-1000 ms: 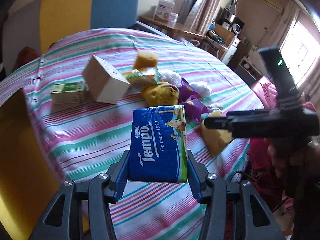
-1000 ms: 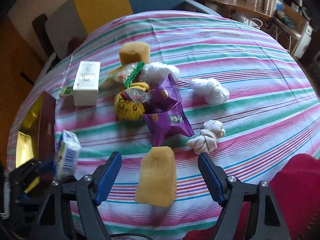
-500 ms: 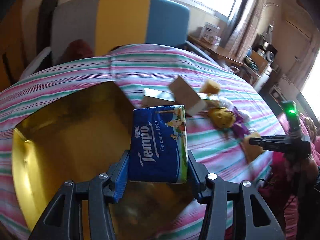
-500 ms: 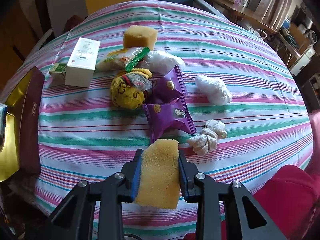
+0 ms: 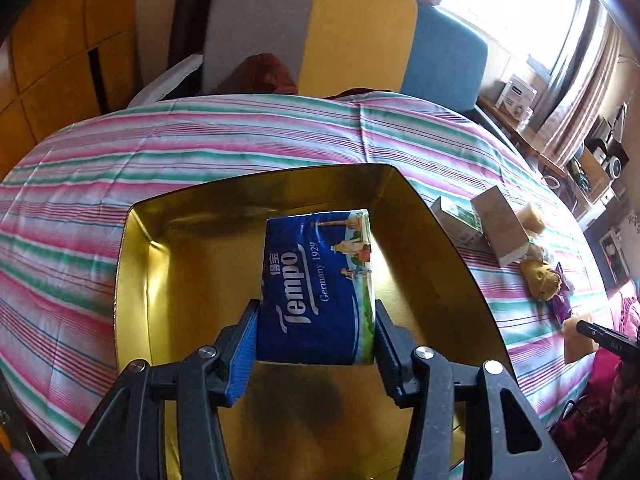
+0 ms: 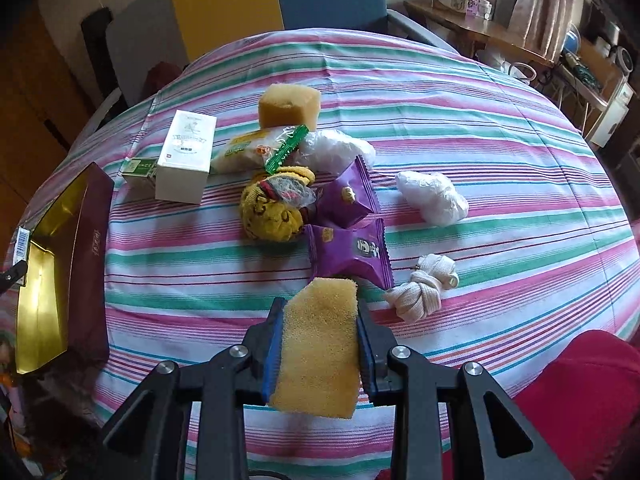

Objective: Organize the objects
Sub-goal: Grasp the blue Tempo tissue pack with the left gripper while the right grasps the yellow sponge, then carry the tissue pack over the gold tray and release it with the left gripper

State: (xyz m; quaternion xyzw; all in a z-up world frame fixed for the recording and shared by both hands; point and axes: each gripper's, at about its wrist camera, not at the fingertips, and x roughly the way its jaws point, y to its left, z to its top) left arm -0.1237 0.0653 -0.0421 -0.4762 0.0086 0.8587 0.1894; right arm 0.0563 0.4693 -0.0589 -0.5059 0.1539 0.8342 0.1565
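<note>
My left gripper (image 5: pixel 316 336) is shut on a blue Tempo tissue pack (image 5: pixel 318 284), which hangs above the inside of a gold-lined box (image 5: pixel 140 264) at the left end of the table. In the right wrist view, my right gripper (image 6: pixel 318 344) is shut on a yellow sponge (image 6: pixel 318 344) near the front edge of the striped tablecloth (image 6: pixel 480 128). The same box (image 6: pixel 86 248), maroon outside, lies at the far left there, with the tissue pack's end (image 6: pixel 20 246) just showing over it. The right gripper (image 5: pixel 600 338) with its sponge appears at the right edge of the left wrist view.
On the cloth lie a second sponge (image 6: pixel 289 104), a white carton (image 6: pixel 186 156), a small green box (image 6: pixel 138 168), a snack bag (image 6: pixel 260 148), a yellow plush toy (image 6: pixel 272 212), two purple packets (image 6: pixel 348 248), two white plastic wads (image 6: pixel 432 196) and a rope bundle (image 6: pixel 420 288). Chairs stand behind.
My left gripper has swung left with the tissue pack, from over the cloth to over the gold box. My right gripper has shut on the yellow sponge, which had lain between its open fingers.
</note>
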